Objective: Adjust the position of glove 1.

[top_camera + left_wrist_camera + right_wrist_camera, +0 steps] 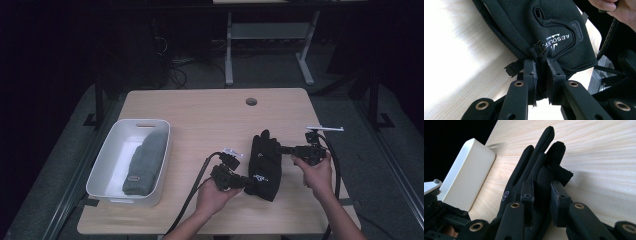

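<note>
A black glove (265, 160) with white lettering lies on the wooden table (210, 115), right of centre, with its fingers pointing to the far side. My left gripper (248, 182) is shut on the glove's cuff edge (541, 53), beside a small clip. My right gripper (281, 149) comes in from the right and is shut on the glove's finger part (541, 185). In the right gripper view the glove's fingers (544, 147) stick out past the jaws.
A white plastic bin (131, 161) stands at the table's left and holds a grey knitted item (145, 162). Its corner (466, 175) is in the right gripper view. A round cable hole (251, 101) sits near the far edge. Cables trail from both grippers toward the near edge.
</note>
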Available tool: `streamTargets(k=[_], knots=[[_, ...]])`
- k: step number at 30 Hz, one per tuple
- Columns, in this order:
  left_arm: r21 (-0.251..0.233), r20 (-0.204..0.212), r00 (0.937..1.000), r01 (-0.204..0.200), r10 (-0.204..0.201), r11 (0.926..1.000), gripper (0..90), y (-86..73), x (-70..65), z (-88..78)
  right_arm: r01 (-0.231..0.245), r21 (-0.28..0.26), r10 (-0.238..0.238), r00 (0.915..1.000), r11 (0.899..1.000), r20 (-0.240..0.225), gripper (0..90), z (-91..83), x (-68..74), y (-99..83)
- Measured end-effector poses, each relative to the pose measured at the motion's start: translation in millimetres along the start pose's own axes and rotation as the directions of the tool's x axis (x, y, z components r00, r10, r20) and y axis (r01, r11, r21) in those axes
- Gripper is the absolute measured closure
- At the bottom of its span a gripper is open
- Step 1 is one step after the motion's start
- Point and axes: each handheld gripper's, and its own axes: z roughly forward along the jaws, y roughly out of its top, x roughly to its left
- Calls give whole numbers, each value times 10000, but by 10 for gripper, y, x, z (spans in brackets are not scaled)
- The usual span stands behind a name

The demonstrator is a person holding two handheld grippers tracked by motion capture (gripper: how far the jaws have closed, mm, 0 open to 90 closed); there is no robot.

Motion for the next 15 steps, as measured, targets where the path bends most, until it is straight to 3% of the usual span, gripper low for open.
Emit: streamTargets(k=[15], knots=[[-334, 29, 10000, 96, -95, 9994, 800, -32, 52, -238, 293, 72, -290, 9989, 9995, -361, 749, 109, 242, 152]])
